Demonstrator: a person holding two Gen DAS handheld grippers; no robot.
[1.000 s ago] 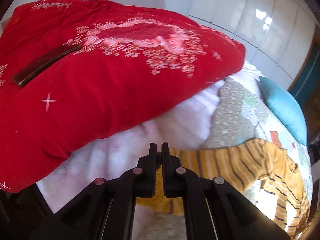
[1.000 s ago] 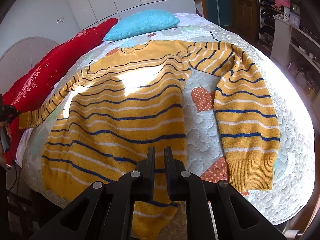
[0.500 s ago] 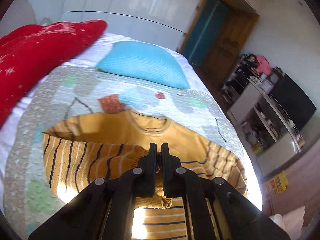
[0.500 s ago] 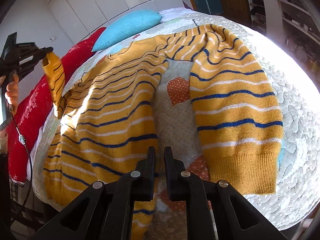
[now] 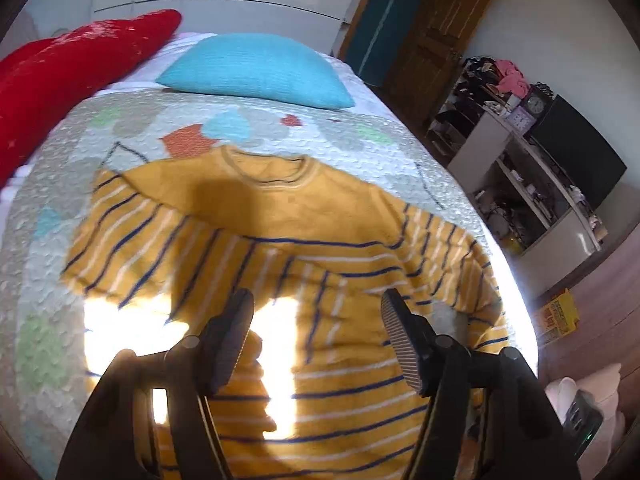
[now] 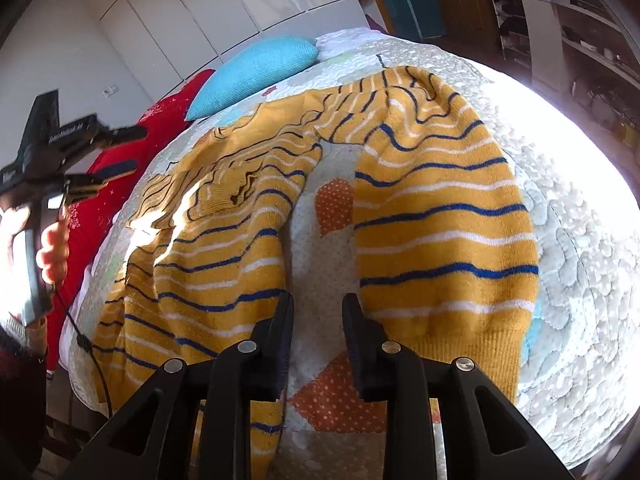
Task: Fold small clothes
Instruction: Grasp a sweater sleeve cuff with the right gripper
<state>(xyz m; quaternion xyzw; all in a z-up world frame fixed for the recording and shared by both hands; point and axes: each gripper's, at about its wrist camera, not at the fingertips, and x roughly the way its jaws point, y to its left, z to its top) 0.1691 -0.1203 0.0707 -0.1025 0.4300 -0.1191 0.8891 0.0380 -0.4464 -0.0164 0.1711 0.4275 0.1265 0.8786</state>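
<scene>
A mustard-yellow sweater (image 5: 280, 216) with blue and white stripes lies face up on the quilted bed. Its left sleeve (image 6: 224, 188) is folded across the chest. Its right sleeve (image 6: 440, 216) lies bent down beside the body, cuff near the bed's front edge. My left gripper (image 5: 316, 320) is open and empty, held above the sweater's chest. It also shows in the right wrist view (image 6: 100, 156) at the far left, in a hand. My right gripper (image 6: 316, 312) is open and empty over the bare quilt between the body hem and the right cuff.
A patterned quilt (image 5: 120, 128) covers the bed. A turquoise pillow (image 5: 256, 68) and a red cushion (image 5: 76, 64) lie at the head. Shelves with clutter and a black screen (image 5: 572, 152) stand along the right wall. A wooden door (image 5: 432, 36) is beyond the bed.
My left gripper has opened and let go of the left sleeve, which now lies across the chest. My right gripper has opened too and released the hem.
</scene>
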